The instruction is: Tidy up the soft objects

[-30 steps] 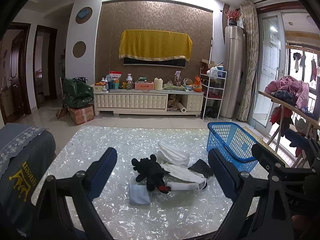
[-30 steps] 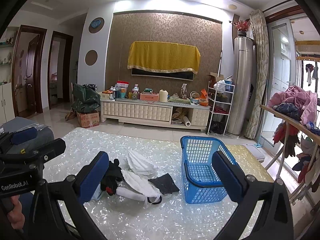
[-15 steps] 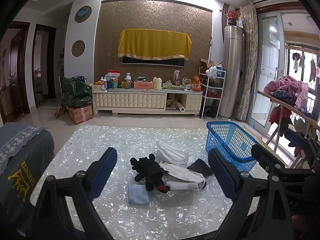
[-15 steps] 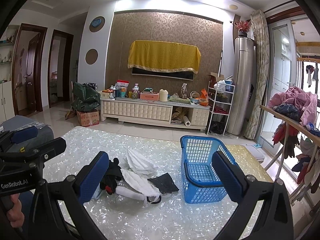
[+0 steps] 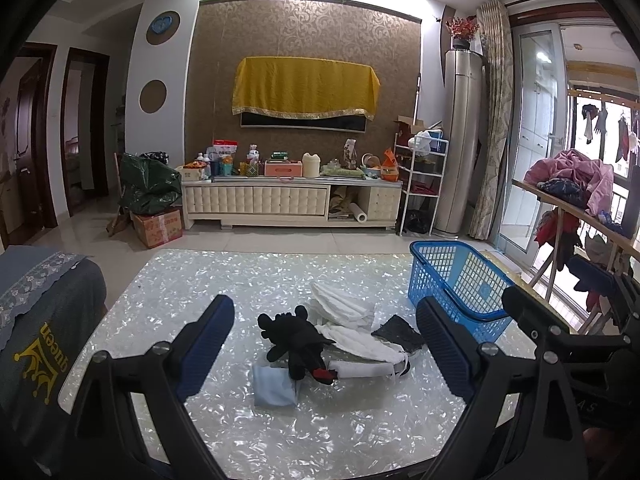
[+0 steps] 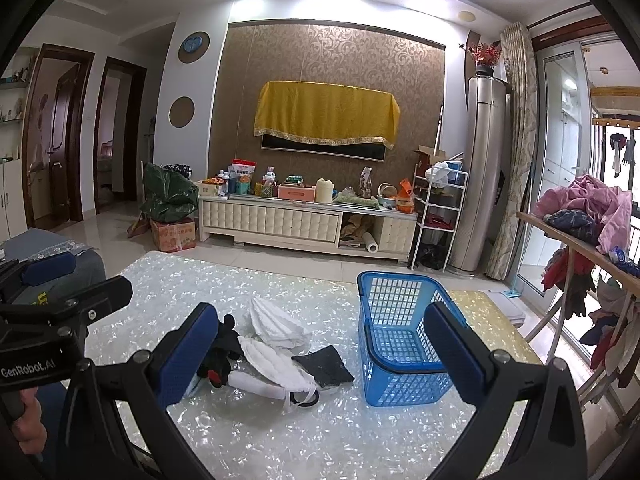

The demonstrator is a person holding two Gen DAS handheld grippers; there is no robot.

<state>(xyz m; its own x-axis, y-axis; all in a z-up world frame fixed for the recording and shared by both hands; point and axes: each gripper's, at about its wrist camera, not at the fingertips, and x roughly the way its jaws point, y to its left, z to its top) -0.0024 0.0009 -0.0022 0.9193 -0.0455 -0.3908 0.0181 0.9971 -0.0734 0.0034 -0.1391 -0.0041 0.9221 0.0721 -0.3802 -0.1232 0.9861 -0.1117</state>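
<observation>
Soft pile awaited, both grippers gaping empty.
The black plush toy (image 5: 298, 342) is best pinched mid-body by the left gripper (image 5: 324, 346), then carried to the blue basket (image 6: 396, 340) at the table's (image 5: 200, 280) right edge; the right gripper (image 6: 320, 346) holds nothing.

- Table (image 5: 168, 312): nearest; bears a pile and a basket (image 5: 456, 280).
- Pile, mid-table: plush toy (image 5: 296, 340) at left, with a folded cloth (image 5: 274, 386) before it, touching.
- Masks (image 5: 344, 312): right of the toy; a dark pad (image 5: 398, 334) just right of them.
- Basket: right of the pile, apart from it, near the table's far right corner.
- Cabinet (image 5: 256, 200): behind the table, against the wall.
- Rack (image 5: 424, 184): right of the cabinet.
- Box (image 5: 158, 226): left of the cabinet, on the floor, a bag (image 5: 148, 184) on it.
</observation>
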